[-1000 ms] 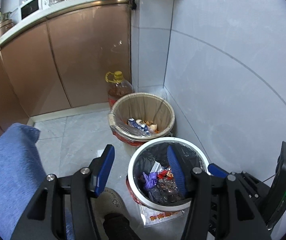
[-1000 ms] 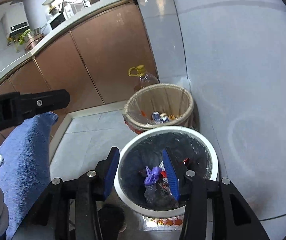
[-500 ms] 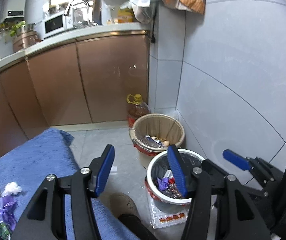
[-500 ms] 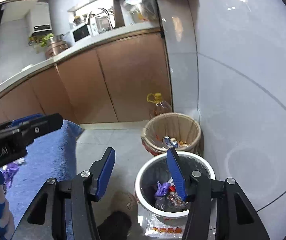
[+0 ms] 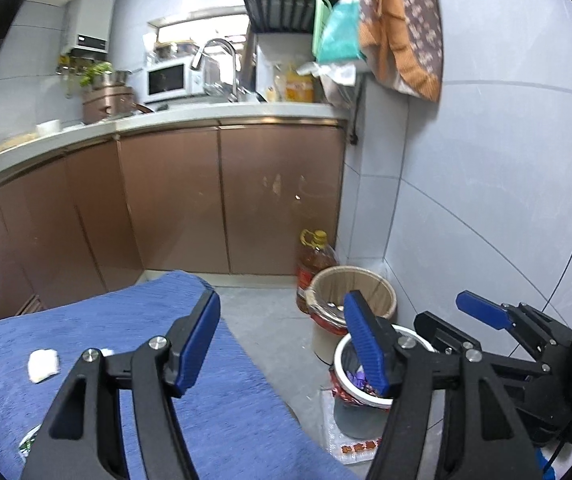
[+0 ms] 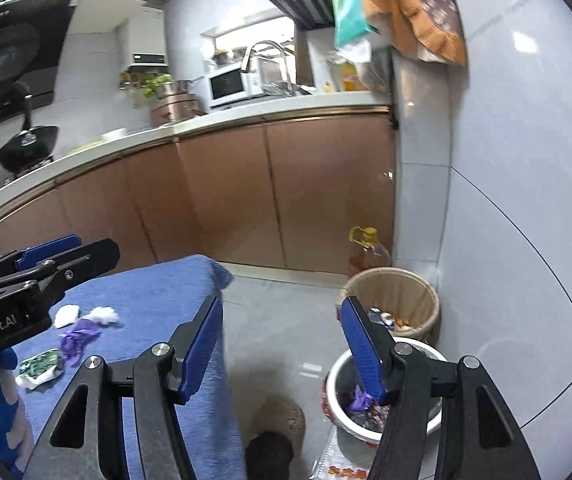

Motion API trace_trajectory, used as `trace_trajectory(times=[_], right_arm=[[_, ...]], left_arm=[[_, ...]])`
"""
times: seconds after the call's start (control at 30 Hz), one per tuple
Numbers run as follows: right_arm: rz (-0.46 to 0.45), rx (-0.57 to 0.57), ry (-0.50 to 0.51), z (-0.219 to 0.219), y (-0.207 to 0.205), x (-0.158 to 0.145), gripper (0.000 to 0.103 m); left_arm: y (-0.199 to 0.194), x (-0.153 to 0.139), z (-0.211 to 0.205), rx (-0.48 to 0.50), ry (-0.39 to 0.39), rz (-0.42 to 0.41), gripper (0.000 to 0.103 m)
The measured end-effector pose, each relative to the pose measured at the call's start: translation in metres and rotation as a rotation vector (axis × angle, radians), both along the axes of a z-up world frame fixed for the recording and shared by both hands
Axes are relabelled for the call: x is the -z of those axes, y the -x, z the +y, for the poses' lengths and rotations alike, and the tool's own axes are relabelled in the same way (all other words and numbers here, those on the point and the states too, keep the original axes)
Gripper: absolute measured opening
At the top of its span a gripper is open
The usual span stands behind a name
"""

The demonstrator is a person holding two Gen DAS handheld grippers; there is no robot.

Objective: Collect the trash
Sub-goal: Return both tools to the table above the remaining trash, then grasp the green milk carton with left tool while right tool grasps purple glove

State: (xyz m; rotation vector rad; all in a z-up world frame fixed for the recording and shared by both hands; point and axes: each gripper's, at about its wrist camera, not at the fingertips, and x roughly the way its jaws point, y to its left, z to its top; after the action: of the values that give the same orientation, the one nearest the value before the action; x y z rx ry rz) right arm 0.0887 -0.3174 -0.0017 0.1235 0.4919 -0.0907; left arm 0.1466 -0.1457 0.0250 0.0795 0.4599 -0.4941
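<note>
The left gripper and right gripper are raised, jaws apart, holding nothing. The white bin stands near right, beside the blue cloth edge

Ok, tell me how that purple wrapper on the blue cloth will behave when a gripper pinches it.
The purple wrapper looks crumpled and thin, so it is probably floppy and very light. It will likely crush flat between the pads rather than resist. Lying loose on the blue cloth, it may slide or drag if nudged.

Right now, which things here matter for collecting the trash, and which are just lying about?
For the job:
white tissue
purple wrapper
green packet
white bin
left gripper, open
right gripper, open

Just there:
tan bin
oil bottle
microwave
blue cloth
</note>
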Motion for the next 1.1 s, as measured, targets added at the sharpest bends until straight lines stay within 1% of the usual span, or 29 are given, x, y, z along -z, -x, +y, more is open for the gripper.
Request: trace_trajectory(times=[0.3, 0.43, 0.6, 0.67, 0.77, 0.9, 1.03, 1.1], right_arm=[[-0.028, -0.12, 0.037, 0.052, 0.016, -0.019, 0.063], [-0.047, -0.183, 0.047, 0.072, 0.021, -0.029, 0.064], [-0.073, -0.245, 0.052, 0.094, 0.025, -0.036, 0.072], [-0.07, -0.272, 0.055, 0.103, 0.024, -0.035, 0.072], [-0.05, -0.309, 0.049, 0.112, 0.019, -0.029, 0.072], [-0.012, -0.355, 0.035, 0.125, 0.008, -0.016, 0.072], [0.022, -0.393, 0.036, 0.14, -0.003, -0.006, 0.072], [0.035, -0.413, 0.038, 0.147, -0.009, -0.002, 0.072]], left_arm=[[0.038, -0.016, 0.066, -0.091, 0.05, -0.074, 0.064], [0.051, -0.024, 0.101, -0.147, 0.076, -0.102, 0.064], [0.06, -0.023, 0.143, -0.218, 0.09, -0.113, 0.064], [0.06, -0.019, 0.155, -0.242, 0.082, -0.11, 0.065], [0.06, -0.003, 0.181, -0.281, 0.063, -0.086, 0.066], [0.055, 0.022, 0.216, -0.328, 0.055, -0.031, 0.066], [0.046, 0.048, 0.261, -0.387, 0.059, 0.028, 0.071], [0.041, 0.058, 0.283, -0.414, 0.064, 0.051, 0.071]])
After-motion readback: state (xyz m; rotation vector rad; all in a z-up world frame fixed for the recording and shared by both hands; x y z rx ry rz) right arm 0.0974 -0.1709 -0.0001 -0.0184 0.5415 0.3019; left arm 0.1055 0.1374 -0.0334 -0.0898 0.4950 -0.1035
